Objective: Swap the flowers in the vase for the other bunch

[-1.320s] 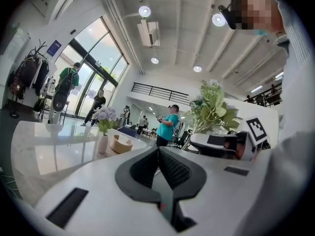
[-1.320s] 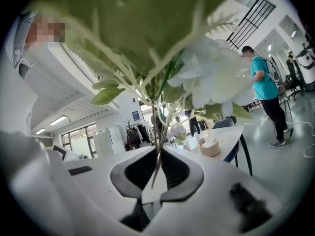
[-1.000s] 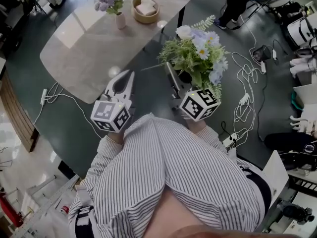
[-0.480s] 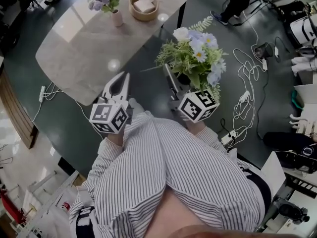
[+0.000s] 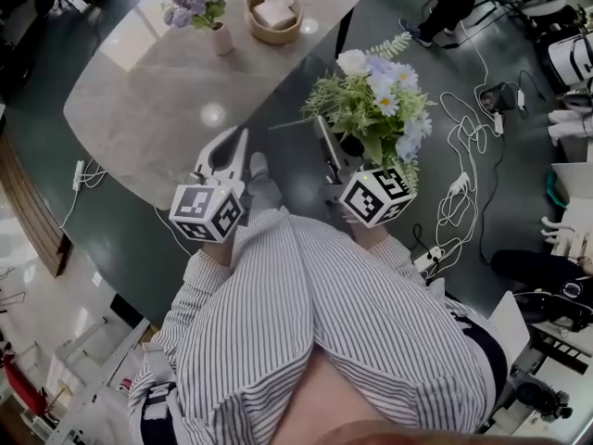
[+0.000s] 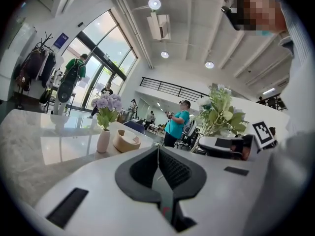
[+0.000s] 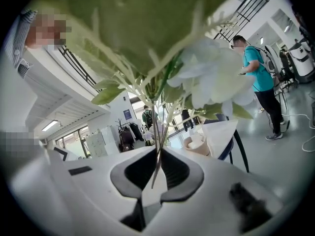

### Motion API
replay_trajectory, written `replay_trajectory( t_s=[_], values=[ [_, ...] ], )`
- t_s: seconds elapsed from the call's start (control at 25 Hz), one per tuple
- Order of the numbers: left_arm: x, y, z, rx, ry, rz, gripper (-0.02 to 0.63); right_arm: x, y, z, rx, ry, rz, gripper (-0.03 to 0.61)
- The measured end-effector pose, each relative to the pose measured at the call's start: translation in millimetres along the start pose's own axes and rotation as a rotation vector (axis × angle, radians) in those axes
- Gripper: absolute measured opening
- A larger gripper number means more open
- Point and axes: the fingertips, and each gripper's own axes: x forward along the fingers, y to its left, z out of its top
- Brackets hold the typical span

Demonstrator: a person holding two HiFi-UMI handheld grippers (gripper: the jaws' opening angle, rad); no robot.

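Right tool (image 7: 158,151) near level, pinching bouquet (image 5: 375,100) stems, upright, blooms above; left tool (image 6: 158,149) level, jaws together, empty, facing tabletop (image 5: 139,82) ahead.

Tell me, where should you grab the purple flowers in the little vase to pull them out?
Probably the green stems just above the mouth of the vase, under the purple flowers. Come in level from the side: the bunch stands upright and the stems are its narrow part. Then lift straight up.
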Motion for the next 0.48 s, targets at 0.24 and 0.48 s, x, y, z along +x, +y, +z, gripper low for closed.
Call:
replay_trajectory(
  t_s=[0.24,0.48],
  values=[
    [32,37,28,-0.004,-0.036,0.037,0.017,45,-16,20,-0.020,-0.012,0.013,0.035],
    [63,63,58,-0.006,-0.048,0.035,0.017,89,-26,44,-0.039,-0.015,0.021,0.035]
  ],
)
